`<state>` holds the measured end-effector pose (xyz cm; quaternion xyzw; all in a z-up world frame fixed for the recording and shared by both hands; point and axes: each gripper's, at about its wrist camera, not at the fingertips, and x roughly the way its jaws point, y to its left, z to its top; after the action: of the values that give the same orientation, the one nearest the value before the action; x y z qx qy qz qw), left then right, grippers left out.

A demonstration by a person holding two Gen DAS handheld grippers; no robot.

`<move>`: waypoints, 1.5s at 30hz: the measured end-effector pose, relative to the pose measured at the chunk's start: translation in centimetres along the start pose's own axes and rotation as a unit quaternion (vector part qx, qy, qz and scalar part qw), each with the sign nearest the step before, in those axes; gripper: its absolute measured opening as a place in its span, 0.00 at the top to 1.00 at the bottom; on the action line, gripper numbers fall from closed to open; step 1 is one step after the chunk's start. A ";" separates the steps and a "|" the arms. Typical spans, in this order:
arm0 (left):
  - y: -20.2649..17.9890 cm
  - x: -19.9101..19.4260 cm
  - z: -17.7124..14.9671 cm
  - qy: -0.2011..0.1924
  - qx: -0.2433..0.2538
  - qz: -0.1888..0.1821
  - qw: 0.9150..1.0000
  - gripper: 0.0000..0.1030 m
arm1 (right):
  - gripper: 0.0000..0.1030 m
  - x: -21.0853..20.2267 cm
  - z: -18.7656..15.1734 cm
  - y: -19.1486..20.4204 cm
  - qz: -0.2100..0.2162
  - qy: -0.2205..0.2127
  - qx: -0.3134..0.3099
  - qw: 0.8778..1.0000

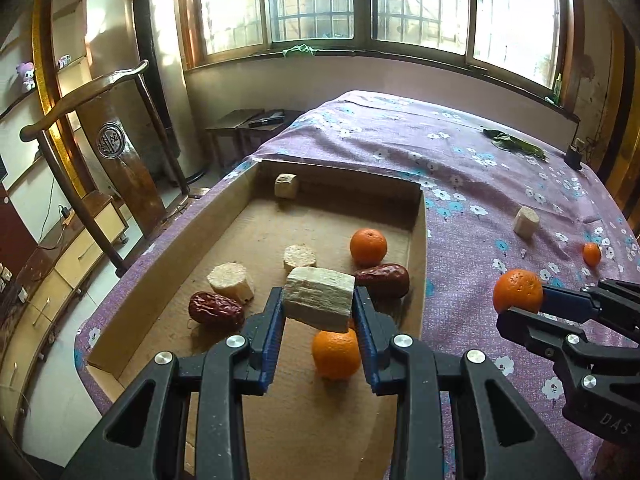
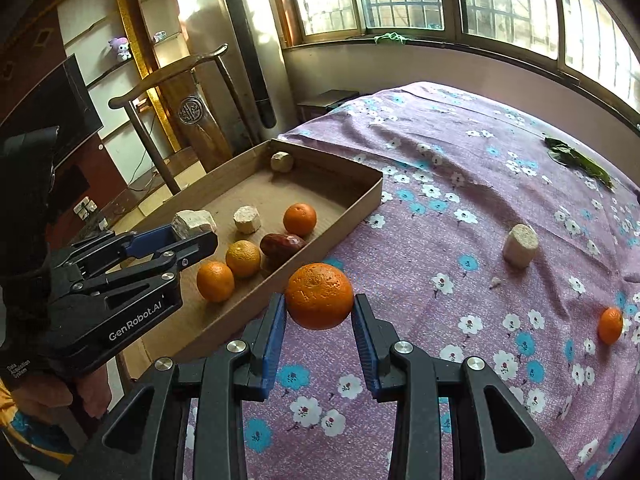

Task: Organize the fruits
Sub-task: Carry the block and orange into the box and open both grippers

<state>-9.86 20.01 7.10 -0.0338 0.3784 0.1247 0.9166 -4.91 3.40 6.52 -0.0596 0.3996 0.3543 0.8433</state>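
My left gripper [image 1: 319, 304] is shut on a pale sugarcane chunk [image 1: 319, 298] and holds it above the cardboard tray [image 1: 419, 240]. It also shows in the right wrist view [image 2: 194, 230]. My right gripper [image 2: 319, 306] is shut on an orange [image 2: 319, 295] just right of the tray's wall [image 2: 320, 236]; the same orange shows in the left wrist view [image 1: 517, 290]. In the tray lie oranges [image 1: 368, 247] [image 1: 335, 354], two red dates [image 1: 384, 280] [image 1: 216, 308] and cane pieces [image 1: 231, 282] [image 1: 300, 257] [image 1: 286, 186].
On the flowered bedspread [image 2: 440, 160] lie a cane piece [image 2: 519, 245], a small orange [image 2: 611, 325] and green leaves [image 2: 576, 160]. A wooden chair [image 1: 116, 140] and low cabinets stand left of the bed. Windows run along the far wall.
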 end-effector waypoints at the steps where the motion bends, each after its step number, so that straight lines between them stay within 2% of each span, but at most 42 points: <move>1: 0.3 0.0 -0.1 0.000 -0.002 0.002 1.000 0.68 | 0.64 0.2 0.1 0.2 0.001 0.001 -0.003 1.000; 19: 6.6 1.0 -1.7 0.021 -0.046 0.040 0.998 0.68 | 0.64 3.7 1.8 4.3 0.026 0.026 -0.052 0.998; 36: 8.7 2.7 -1.8 0.034 -0.057 0.065 0.996 0.68 | 0.64 8.3 5.1 8.2 0.055 0.052 -0.101 0.992; 45: 9.4 3.4 -1.7 0.035 -0.061 0.076 0.995 0.68 | 0.64 11.0 5.7 9.4 0.059 0.076 -0.121 0.988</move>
<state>-11.13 29.50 3.83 -0.0646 0.4033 0.2158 0.8869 -2.68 18.61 4.19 -0.1646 0.4196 0.4441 0.7744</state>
